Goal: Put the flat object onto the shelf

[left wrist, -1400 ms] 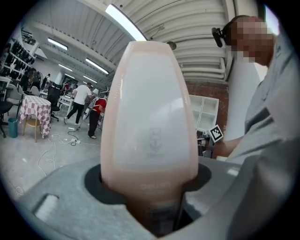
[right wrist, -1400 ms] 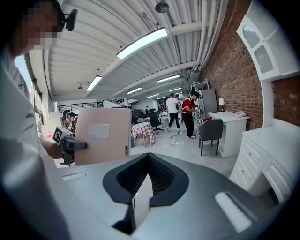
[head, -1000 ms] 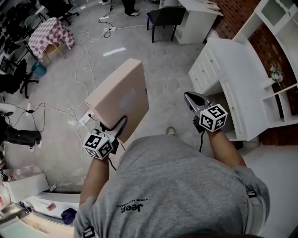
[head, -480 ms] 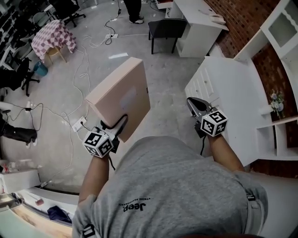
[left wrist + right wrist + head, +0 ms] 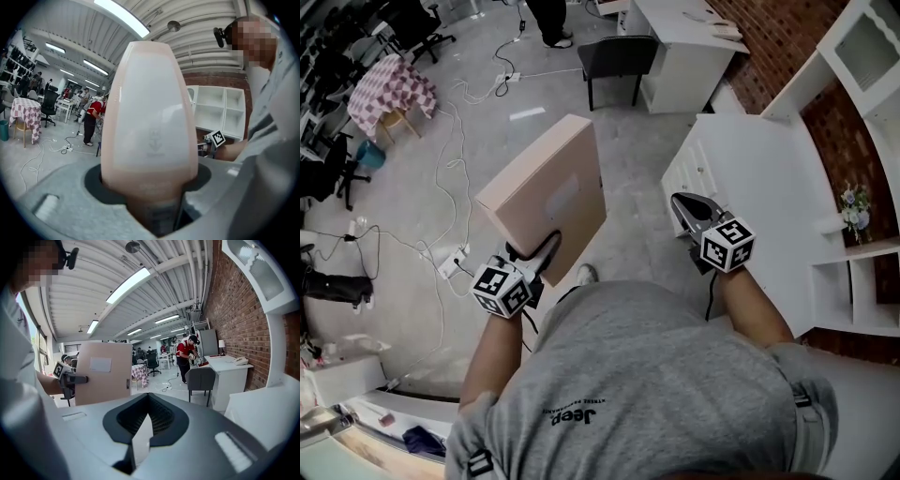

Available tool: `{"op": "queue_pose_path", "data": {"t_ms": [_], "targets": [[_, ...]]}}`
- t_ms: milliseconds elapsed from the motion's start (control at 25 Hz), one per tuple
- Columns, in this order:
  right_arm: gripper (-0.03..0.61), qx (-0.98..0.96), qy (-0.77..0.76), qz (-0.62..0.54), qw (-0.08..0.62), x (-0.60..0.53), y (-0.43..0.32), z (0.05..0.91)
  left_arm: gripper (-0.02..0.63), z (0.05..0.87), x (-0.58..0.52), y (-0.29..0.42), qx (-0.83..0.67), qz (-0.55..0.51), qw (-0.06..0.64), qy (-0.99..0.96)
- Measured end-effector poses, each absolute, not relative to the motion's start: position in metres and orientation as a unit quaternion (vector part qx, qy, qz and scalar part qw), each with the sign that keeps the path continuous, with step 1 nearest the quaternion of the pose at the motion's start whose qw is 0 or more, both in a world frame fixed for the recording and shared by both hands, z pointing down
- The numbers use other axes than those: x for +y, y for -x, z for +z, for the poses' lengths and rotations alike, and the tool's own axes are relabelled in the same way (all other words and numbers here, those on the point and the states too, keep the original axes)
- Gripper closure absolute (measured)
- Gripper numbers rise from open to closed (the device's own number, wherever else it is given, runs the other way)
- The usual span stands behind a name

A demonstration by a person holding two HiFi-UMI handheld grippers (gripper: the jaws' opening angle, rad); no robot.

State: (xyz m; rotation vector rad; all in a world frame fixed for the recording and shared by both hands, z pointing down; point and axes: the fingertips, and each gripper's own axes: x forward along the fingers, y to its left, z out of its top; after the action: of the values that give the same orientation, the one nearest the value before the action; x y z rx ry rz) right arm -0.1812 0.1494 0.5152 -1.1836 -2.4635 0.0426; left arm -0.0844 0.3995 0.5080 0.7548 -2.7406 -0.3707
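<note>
A flat tan cardboard box (image 5: 546,202) stands on edge in the air, with my left gripper (image 5: 539,258) shut on its lower corner. It fills the left gripper view as a pale slab (image 5: 152,117) wedged between the jaws. In the right gripper view the same box (image 5: 103,372) shows at the left, with the left gripper (image 5: 70,379) clamped on its edge. My right gripper (image 5: 686,208) is shut on nothing and hovers beside the front of the white cabinet (image 5: 750,178). The white shelf unit (image 5: 862,169) stands against the brick wall at the right.
White drawers face me under the cabinet top. A dark chair (image 5: 614,58) and a white desk (image 5: 684,47) stand further back. Cables (image 5: 450,141) trail over the grey floor at the left, near a checkered table (image 5: 389,80). A person (image 5: 187,357) stands by the desk.
Both grippers have travelled with the person across the floor, the box still held the same way. The white cabinet and shelf unit have shifted left and stand closer to the right gripper.
</note>
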Motion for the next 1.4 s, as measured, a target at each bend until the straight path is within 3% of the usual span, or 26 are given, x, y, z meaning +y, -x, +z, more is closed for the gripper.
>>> {"op": "queue_pose_path", "data": {"t_ms": [840, 1400], "targets": [[0.569, -0.9, 0.376, 0.016, 0.22, 0.167, 0.352, 0.527, 0.314, 0.537, 0.394, 0.294, -0.912, -0.126, 0.165, -0.354], [0.569, -0.892, 0.386, 0.012, 0.236, 0.149, 0.403, 0.532, 0.314, 0.546, 0.377, 0.349, -0.912, -0.138, 0.17, -0.347]]}}
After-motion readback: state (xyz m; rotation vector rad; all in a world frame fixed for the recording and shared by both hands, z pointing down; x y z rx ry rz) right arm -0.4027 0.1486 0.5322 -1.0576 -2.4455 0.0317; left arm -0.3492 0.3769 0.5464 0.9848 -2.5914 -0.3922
